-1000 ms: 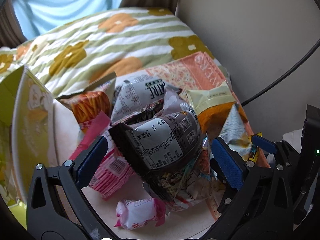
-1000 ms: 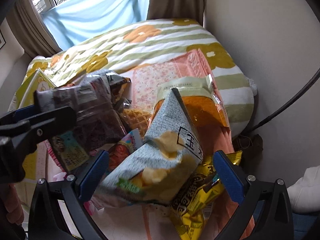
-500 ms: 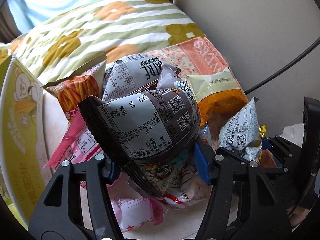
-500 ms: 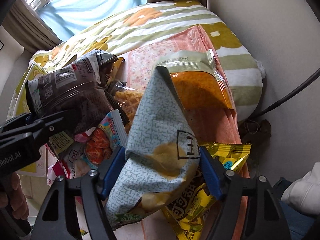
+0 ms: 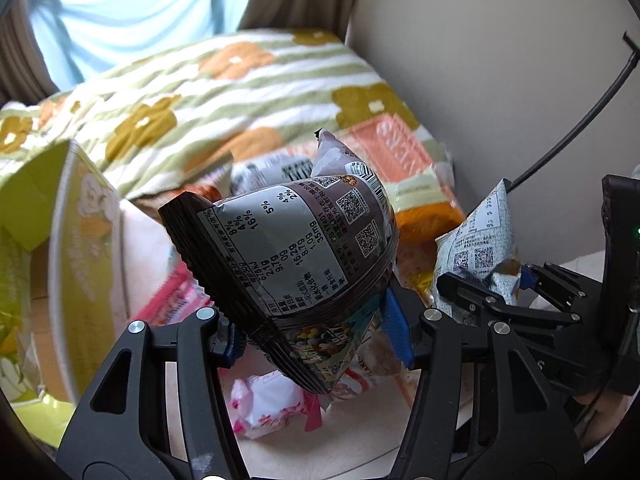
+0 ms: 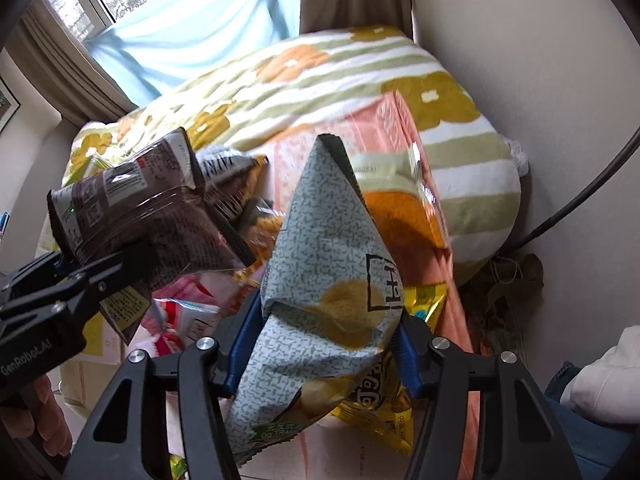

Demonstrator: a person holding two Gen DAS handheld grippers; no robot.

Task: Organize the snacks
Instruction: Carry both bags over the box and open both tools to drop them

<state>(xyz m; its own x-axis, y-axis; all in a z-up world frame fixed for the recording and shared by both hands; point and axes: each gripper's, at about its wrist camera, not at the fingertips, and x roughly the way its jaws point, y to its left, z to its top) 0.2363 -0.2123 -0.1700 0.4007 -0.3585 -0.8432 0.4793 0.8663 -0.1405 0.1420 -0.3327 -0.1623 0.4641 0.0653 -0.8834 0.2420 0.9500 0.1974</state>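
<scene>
Snack pile beside yellow box

We see a bed covered by a striped blanket with orange and mustard flowers. On it lies a salmon-pink printed cloth — and on that, a snack heap: an orange bag, a yellow packet, and pink-and-white wrappers on a pale surface in front.
</scene>
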